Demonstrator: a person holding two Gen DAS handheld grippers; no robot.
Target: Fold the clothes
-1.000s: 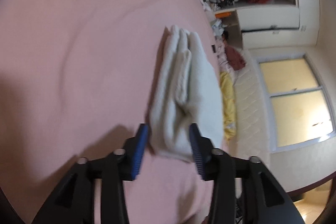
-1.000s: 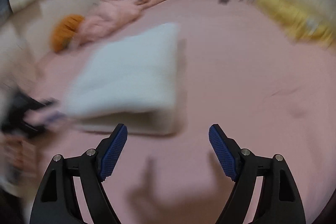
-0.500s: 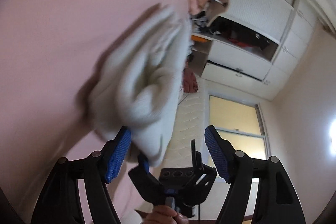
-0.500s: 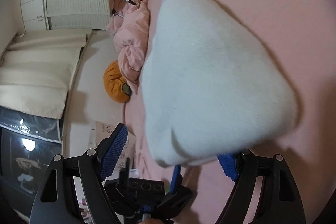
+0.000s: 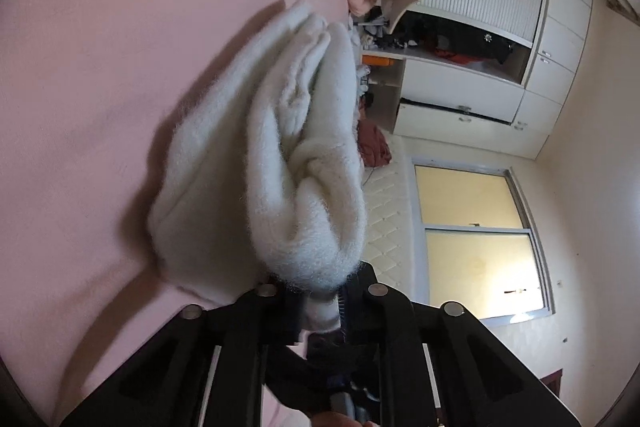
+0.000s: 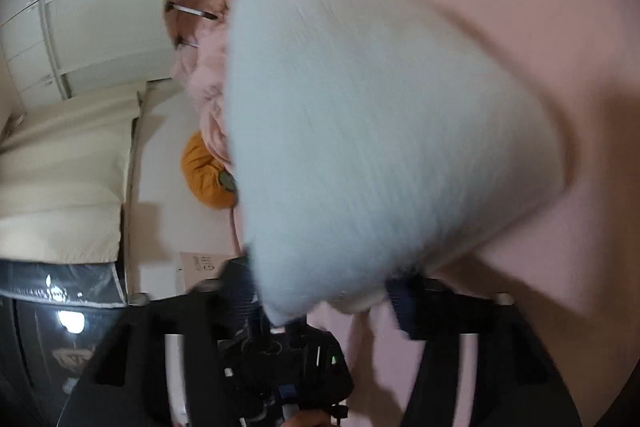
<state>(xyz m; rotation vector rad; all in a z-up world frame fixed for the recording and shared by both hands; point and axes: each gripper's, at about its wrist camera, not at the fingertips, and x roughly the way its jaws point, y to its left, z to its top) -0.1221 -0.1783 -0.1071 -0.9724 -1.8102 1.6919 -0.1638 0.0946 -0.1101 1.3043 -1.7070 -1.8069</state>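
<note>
The folded white fleece garment (image 5: pixel 260 163) hung above the pink bedsheet (image 5: pixel 100 47), its long axis running straight away from the left gripper (image 5: pixel 320 297), which was clenched on its near end, while the blurred right gripper (image 6: pixel 320 301) seemingly gripped it too.

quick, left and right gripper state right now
Left gripper: shut on the folded white garment.
Right gripper: fingers either side of the white garment's near end; too blurred to tell if it is clamped.
</note>
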